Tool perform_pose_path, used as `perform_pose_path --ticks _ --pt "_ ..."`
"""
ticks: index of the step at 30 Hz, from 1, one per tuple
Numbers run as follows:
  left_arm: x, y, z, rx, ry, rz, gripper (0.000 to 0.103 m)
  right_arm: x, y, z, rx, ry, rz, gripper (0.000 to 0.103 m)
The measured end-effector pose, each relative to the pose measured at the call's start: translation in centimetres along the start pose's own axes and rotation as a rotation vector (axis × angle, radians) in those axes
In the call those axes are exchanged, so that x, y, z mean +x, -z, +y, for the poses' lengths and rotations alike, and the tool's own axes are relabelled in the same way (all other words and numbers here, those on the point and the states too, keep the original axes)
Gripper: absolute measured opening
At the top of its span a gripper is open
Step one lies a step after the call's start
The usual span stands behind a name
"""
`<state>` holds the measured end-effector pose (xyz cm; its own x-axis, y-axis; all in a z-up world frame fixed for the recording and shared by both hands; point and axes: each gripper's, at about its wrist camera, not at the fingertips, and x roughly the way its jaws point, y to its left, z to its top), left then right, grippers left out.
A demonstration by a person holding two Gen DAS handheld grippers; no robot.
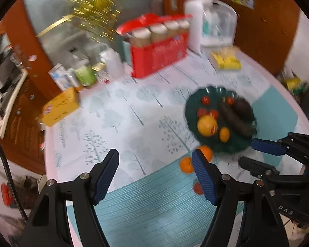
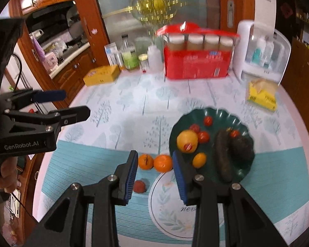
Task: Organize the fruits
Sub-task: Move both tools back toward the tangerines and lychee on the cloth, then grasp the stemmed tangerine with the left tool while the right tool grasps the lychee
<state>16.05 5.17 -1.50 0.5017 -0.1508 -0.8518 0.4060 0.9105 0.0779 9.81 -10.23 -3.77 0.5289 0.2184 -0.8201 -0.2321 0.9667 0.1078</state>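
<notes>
A kitchen counter (image 2: pixel 134 94) with a tree-print cover holds a dark green plate (image 2: pixel 240 171) of fruit. Two tangerines (image 2: pixel 163 163) lie beside its near-left rim. Both grippers, left gripper (image 1: pixel 155 177) and right gripper (image 2: pixel 155 175), hover with jaws apart and empty. Likely next: the right descends around a tangerine.

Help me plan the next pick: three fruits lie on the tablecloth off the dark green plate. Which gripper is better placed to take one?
Right, probably. The right gripper is open, with the two orange mandarins and the small red fruit framed between its fingers. The left gripper is open too, but the fruits sit off to its side.
</notes>
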Motion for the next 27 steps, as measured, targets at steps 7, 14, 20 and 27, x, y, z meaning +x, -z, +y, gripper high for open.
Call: perform_pose_path --ticks 7,14,20,27 --pt "8.5 1.8 -0.4 0.126 0.112 0.143 0.072 7.3 4.1 1.2 0.015 -0.009 0.153 0.035" --pt "14.2 3.4 -0.6 0.169 0.213 0.261 0.072 12.0 6.6 2.3 0.069 -0.067 0.237 0.035" --pt "16.4 3.5 -0.6 0.171 0.272 0.291 0.072 13.8 6.8 3.0 0.059 -0.064 0.239 0.032" --pt "18.4 3.3 -1.9 0.176 0.353 0.309 0.072 13.0 7.3 1.0 0.102 -0.038 0.228 0.031"
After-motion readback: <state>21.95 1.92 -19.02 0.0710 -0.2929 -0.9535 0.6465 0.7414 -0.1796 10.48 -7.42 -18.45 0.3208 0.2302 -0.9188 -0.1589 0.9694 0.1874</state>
